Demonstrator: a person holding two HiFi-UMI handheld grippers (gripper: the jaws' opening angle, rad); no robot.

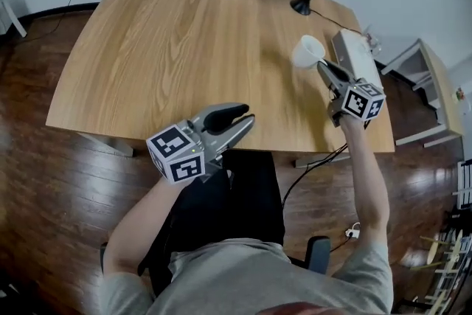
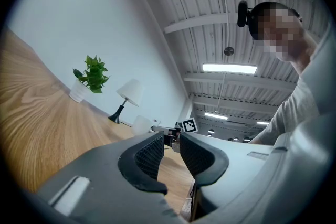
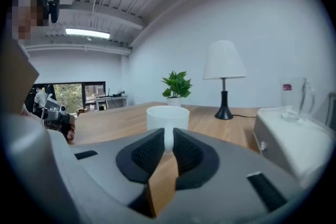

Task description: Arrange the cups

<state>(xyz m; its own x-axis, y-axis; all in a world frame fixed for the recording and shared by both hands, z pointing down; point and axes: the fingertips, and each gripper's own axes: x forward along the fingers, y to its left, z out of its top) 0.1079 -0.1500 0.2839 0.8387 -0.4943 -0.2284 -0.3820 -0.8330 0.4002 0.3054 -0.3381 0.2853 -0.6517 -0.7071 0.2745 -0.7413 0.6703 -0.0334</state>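
At the three o'clock edge of the table [image 1: 169, 48], I have the right gripper [image 1: 322, 64] clamped on the wall of the white cup [image 1: 307, 51]. My left gripper [image 1: 247, 116], at six o'clock, has its jaws apart with nothing between them. Only the right gripper view shows a glass jug [image 3: 295, 98] at three o'clock on a white cabinet [image 3: 299, 139]. Its red label [image 3: 286, 87] is too small to read. The gripper cubes carry only square markers, no words.
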